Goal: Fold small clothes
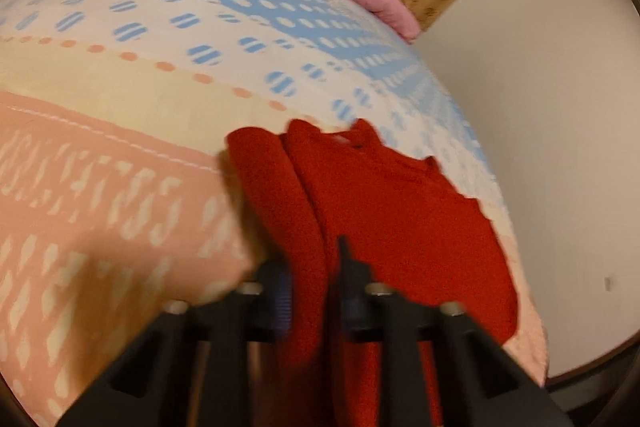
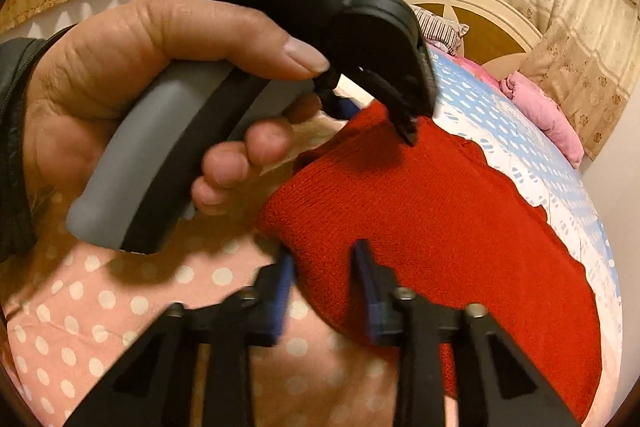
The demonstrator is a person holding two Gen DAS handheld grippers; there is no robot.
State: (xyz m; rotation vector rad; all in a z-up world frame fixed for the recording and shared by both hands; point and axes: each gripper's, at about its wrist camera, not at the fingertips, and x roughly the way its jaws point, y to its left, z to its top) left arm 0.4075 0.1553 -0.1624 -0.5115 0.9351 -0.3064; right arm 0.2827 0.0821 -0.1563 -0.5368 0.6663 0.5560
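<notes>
Here the red sweater (image 1: 400, 211) lies lengthwise, collar pointing away; left tongs (image 1: 310, 283) pinch its fold (right tongs (image 2: 324, 275) gape)

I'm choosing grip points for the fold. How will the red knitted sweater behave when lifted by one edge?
The red sweater will probably go floppy and drape: a strip hangs limp through the left gripper. Its fuzzy knit looks grippy, unlikely to slip. It may drag on the bedsheet rather than slide.
</notes>
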